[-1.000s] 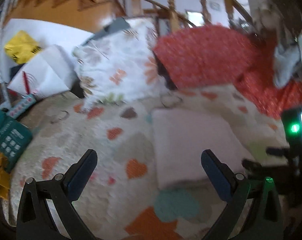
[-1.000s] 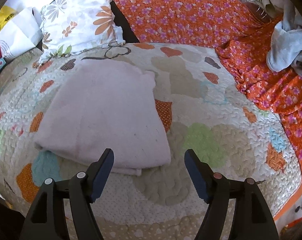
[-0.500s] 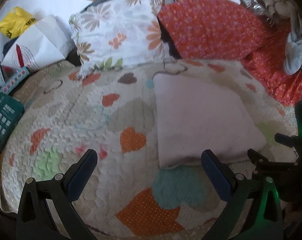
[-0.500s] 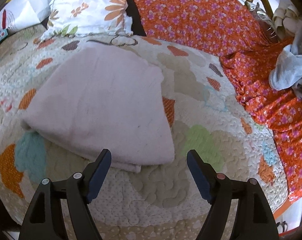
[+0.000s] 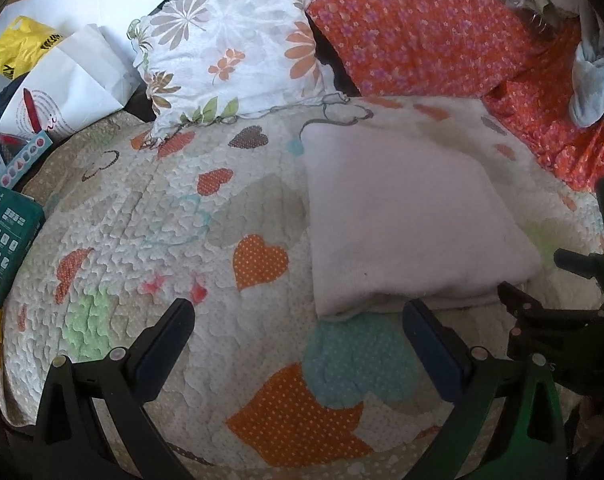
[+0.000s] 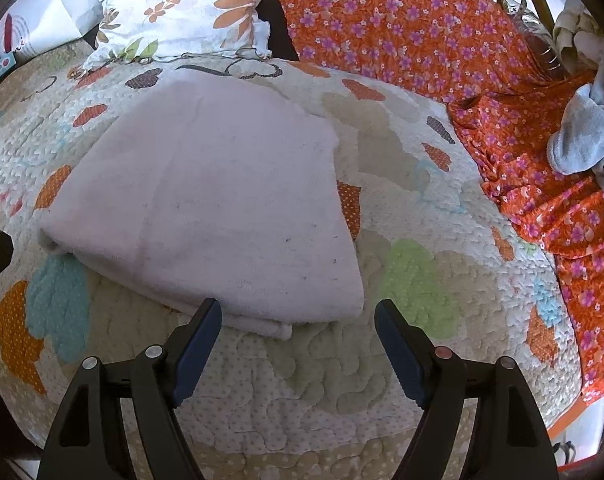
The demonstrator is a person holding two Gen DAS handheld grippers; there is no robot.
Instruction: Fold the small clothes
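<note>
A pale pink folded cloth is laid flat on a quilted bedspread patterned with coloured hearts. The left tongs are held released above the quilt, nothing between them, just before the cloth's near left corner. The right tongs are spread wide at the cloth's near right corner, their jaws having just been opening, with nothing gripped. A white floral pillow and an orange flowered fabric are seen behind.
</note>
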